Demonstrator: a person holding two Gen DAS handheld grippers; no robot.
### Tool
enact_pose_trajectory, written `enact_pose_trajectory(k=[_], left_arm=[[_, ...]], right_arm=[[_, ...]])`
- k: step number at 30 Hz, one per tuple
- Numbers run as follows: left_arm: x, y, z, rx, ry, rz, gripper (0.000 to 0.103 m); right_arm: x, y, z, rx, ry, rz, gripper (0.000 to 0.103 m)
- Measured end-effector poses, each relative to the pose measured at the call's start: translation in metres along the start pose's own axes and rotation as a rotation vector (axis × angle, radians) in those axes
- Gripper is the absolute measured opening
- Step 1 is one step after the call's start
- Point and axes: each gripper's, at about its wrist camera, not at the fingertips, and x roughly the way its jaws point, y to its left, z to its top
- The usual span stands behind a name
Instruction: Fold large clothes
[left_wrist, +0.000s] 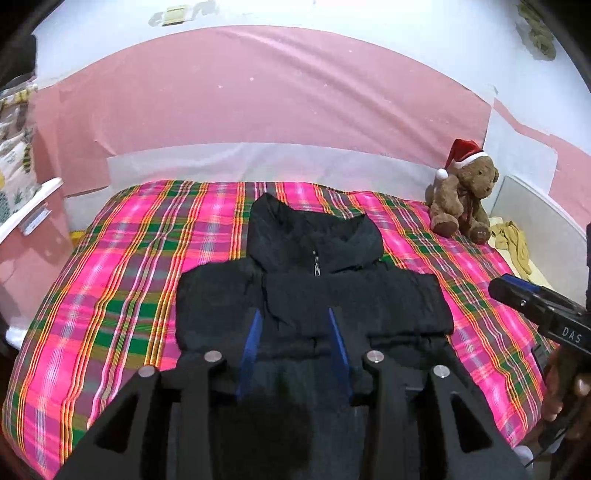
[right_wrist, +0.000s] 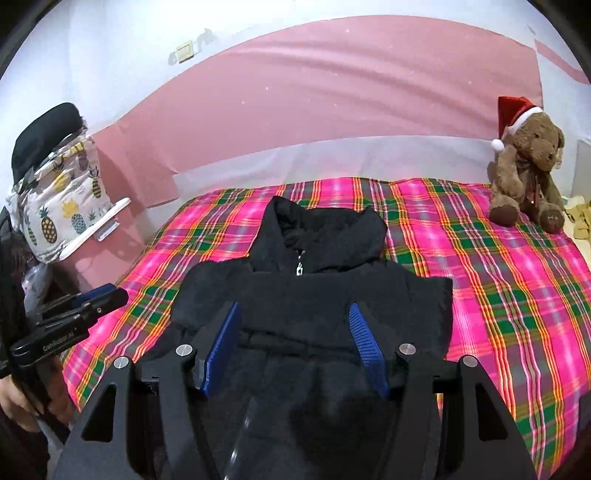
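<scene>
A black hooded jacket lies flat on a pink plaid bedcover, zipper up, hood toward the wall and sleeves folded in across the body. In the left wrist view, my left gripper hovers over the jacket's lower half with its blue pads apart and nothing pinched. My right gripper stands open over the same area, wider. Each shows in the other's view, free of cloth: the right gripper by the bed's right side, the left gripper by its left side.
A brown teddy bear in a Santa hat sits at the bed's far right corner, beside a yellowish cloth. A pineapple-print bag and a white shelf stand left of the bed. A hand holds the right gripper.
</scene>
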Motion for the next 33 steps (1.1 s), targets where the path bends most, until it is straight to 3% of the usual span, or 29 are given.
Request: enact_pose_trajectory(k=[9, 23, 33], left_arm=[[0.075, 0.013, 0.055, 0.006, 0.017, -0.016, 0.048], [0.277, 0.056, 0.121, -0.059, 0.146, 0.056, 0.052], [0.387, 0.046, 0.151, -0.049, 0.173, 0.114, 0.052]], right_arm=[[0.075, -0.039, 0.055, 0.046, 0.065, -0.005, 0.063], [0.246, -0.117, 0.109, 0.064, 0.227, -0.097, 0.063], [0.345, -0.148, 0.133, 0.046, 0.306, -0.151, 0.063]])
